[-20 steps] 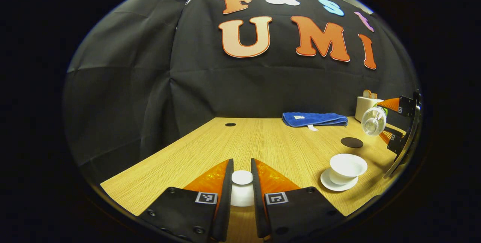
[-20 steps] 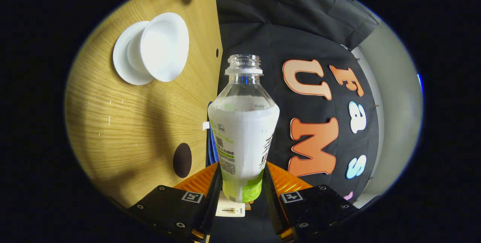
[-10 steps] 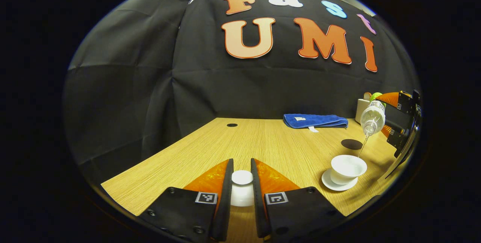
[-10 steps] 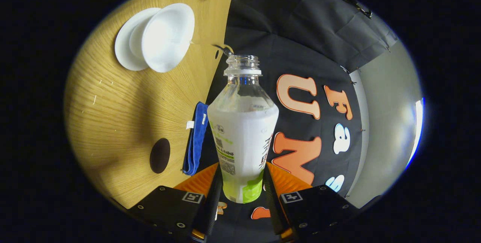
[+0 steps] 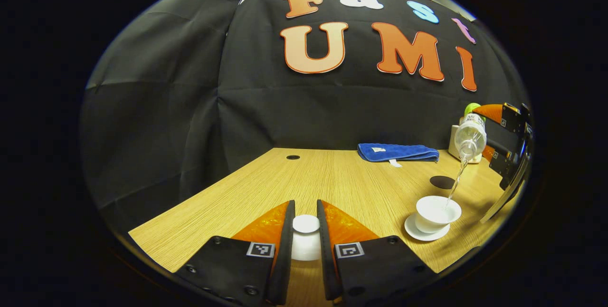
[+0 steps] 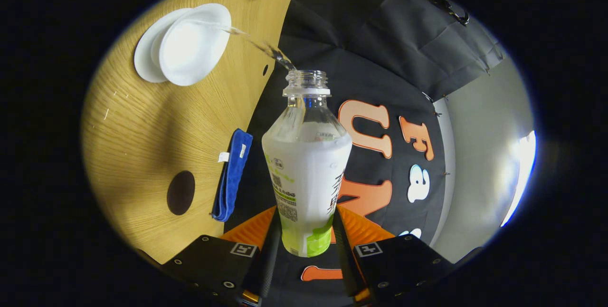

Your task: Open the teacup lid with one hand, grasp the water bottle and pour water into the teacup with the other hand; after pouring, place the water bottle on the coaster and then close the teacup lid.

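Note:
My left gripper (image 5: 305, 231) is shut on the white teacup lid (image 5: 306, 225), held low over the table's near edge. The white teacup (image 5: 437, 209) stands uncovered on its saucer (image 5: 418, 234) at the right. Above it my right gripper (image 5: 498, 143) holds the water bottle (image 5: 470, 136) tipped steeply, and a thin stream of water falls into the cup. In the right gripper view the gripper (image 6: 305, 235) is shut on the bottle (image 6: 306, 169), whose open mouth sends water to the teacup (image 6: 194, 43). The dark round coaster (image 6: 180, 193) lies bare on the table.
A folded blue towel (image 5: 398, 152) lies along the table's far edge. Behind the bottle stands a white holder (image 5: 455, 138). A small dark hole (image 5: 293, 157) sits in the wooden table (image 5: 285, 183) near the back. The coaster (image 5: 441, 182) is just beyond the cup.
The right gripper has tipped the bottle further and lifted it slightly. The water stream has grown from a trickle to a steady arc into the cup. The left gripper has stayed still.

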